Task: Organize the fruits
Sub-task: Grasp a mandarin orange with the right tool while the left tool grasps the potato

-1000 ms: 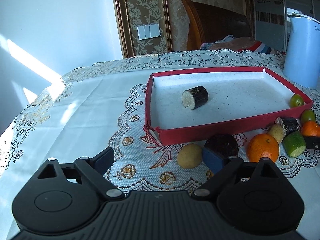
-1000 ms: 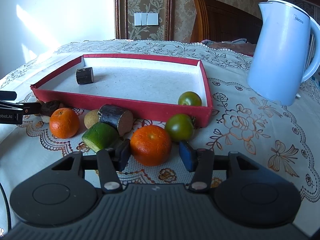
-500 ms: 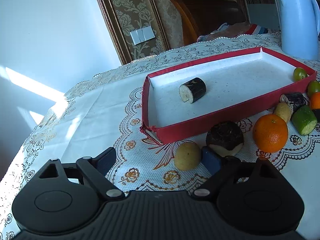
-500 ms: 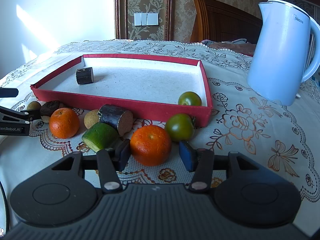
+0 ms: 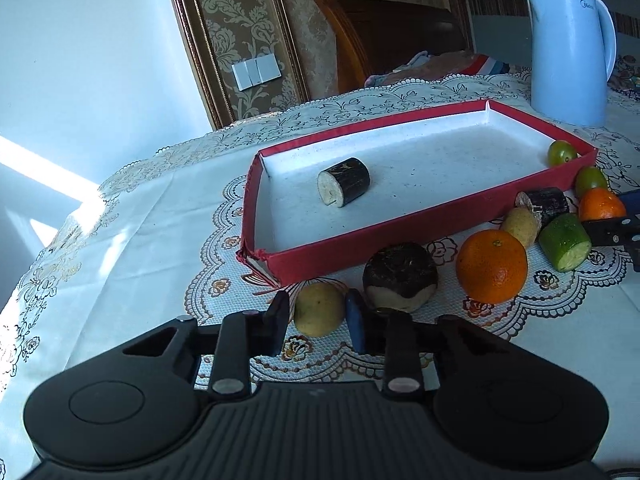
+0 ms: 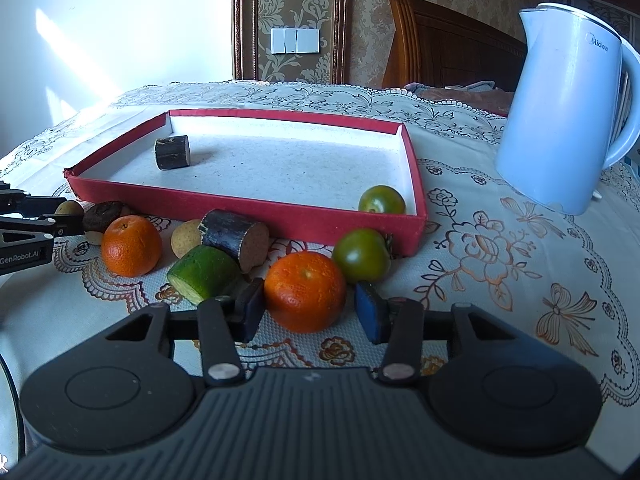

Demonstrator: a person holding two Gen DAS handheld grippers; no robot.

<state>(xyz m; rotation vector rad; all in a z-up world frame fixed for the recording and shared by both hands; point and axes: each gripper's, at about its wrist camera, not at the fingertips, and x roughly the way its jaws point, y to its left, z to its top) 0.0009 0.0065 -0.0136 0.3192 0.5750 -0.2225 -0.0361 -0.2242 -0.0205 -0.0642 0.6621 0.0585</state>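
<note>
A red tray (image 5: 420,222) (image 6: 256,216) holds a dark cut cylinder (image 5: 344,181) (image 6: 173,152) and a green tomato (image 6: 381,199). In front of it lie a small yellow round fruit (image 5: 319,309), a dark round root (image 5: 400,276), two oranges (image 5: 491,266) (image 6: 305,291), a green cucumber piece (image 6: 202,273), a dark log piece (image 6: 236,233) and a green tomato (image 6: 362,255). My left gripper (image 5: 318,322) has closed around the yellow fruit, fingers at both its sides. My right gripper (image 6: 310,310) straddles an orange, fingers slightly apart from it.
A pale blue kettle (image 6: 568,112) stands right of the tray on the lace tablecloth (image 6: 500,248). A second small yellow fruit (image 6: 185,237) lies by the log piece. A wooden headboard and wall switches are behind the table.
My left gripper has narrowed from wide open onto the yellow fruit and shifted right toward it. The right gripper and its orange have stayed still.
</note>
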